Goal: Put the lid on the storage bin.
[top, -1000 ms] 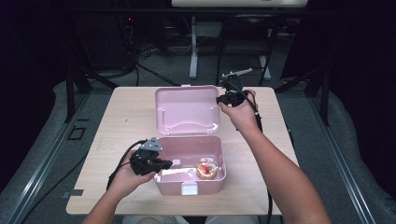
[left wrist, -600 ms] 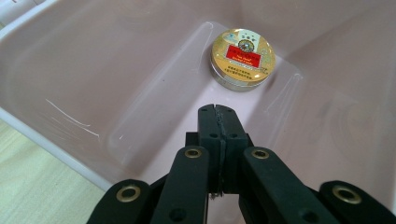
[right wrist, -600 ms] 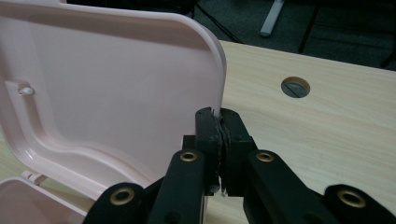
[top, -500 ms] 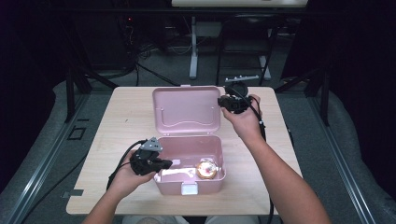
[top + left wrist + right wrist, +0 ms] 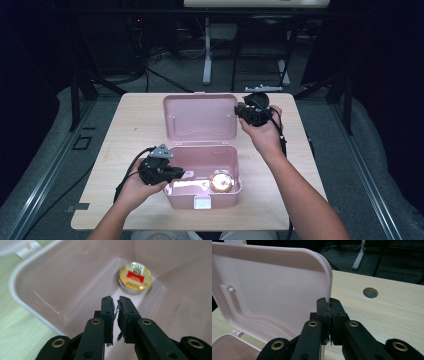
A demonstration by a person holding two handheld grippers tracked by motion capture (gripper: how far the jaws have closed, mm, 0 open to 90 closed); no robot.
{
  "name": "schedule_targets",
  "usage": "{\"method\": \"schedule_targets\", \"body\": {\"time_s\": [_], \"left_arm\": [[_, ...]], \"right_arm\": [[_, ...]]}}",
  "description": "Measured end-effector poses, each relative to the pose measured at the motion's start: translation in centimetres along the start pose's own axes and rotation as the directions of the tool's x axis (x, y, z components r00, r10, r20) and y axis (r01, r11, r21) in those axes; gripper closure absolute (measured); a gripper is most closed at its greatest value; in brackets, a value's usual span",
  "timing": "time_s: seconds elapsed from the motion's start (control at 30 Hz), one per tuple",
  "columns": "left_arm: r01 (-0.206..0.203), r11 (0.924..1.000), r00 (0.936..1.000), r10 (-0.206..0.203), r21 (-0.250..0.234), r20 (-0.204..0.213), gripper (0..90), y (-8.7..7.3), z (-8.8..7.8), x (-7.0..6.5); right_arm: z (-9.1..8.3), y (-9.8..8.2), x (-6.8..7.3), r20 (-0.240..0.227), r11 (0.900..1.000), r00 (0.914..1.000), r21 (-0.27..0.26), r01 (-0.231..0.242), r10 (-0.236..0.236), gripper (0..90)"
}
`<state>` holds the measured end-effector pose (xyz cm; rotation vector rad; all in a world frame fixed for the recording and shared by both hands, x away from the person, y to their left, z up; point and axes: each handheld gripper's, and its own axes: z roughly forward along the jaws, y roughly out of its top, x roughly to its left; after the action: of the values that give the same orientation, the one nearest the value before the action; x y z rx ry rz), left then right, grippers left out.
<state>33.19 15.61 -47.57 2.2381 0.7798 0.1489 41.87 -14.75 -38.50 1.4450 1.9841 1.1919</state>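
Hand-held gripper, left: its jaws have just been opening and now stand slightly apart, with nothing between them, inside the pink box; we judge the round gold tin released onto the floor. The right hand-held gripper is clamped on the upright lid edge. We note box walls close around the left jaws, open table beyond.

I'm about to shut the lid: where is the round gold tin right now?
In the high view the gold tin lies on the floor of the pink box, right of the left gripper.
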Motion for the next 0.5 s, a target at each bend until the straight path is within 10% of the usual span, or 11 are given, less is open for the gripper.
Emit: {"method": "schedule_targets", "body": {"time_s": [0.5], "left_arm": [[0.088, 0.9882, 0.9908, -0.1, -0.125, -0.092, 68.8, 3.8, -4.6, 4.5]], "right_arm": [[-0.3, 0.1, -0.1, -0.01, 1.0, 0.9999, 0.017, -0.002, 0.002, 87.5]]}}
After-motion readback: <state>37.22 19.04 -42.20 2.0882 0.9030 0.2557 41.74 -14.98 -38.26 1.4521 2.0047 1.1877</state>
